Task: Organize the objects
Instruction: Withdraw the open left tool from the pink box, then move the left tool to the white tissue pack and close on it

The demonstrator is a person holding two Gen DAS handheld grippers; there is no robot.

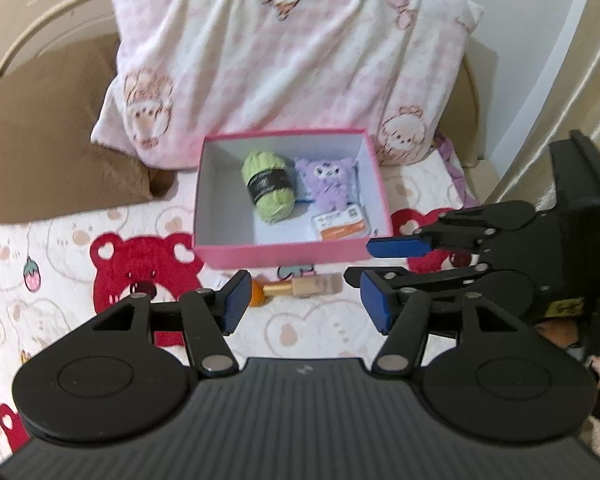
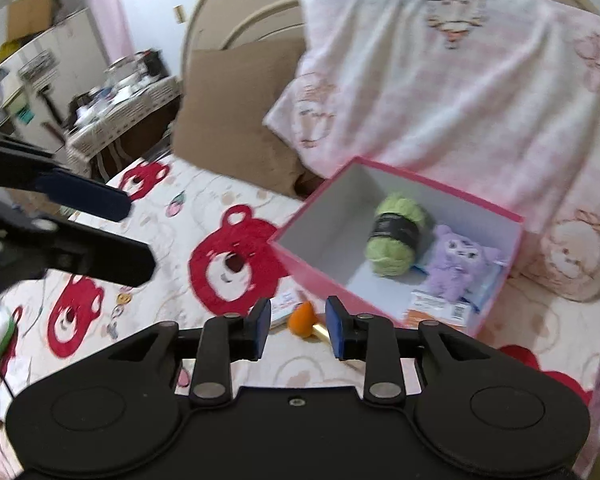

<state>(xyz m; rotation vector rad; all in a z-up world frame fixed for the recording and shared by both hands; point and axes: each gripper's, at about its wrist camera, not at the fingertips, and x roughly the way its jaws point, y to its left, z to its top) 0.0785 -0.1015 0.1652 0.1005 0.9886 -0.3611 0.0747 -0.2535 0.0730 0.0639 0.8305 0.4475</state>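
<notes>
Blue-padded left gripper (image 1: 304,304) and right gripper (image 2: 298,330) hover tilted downward, jaws parted, empty.

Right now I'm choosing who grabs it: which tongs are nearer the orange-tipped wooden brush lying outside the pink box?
Left, I'd judge. The left tongs frame the orange-tipped wooden brush; the right tongs hover beside it.
</notes>
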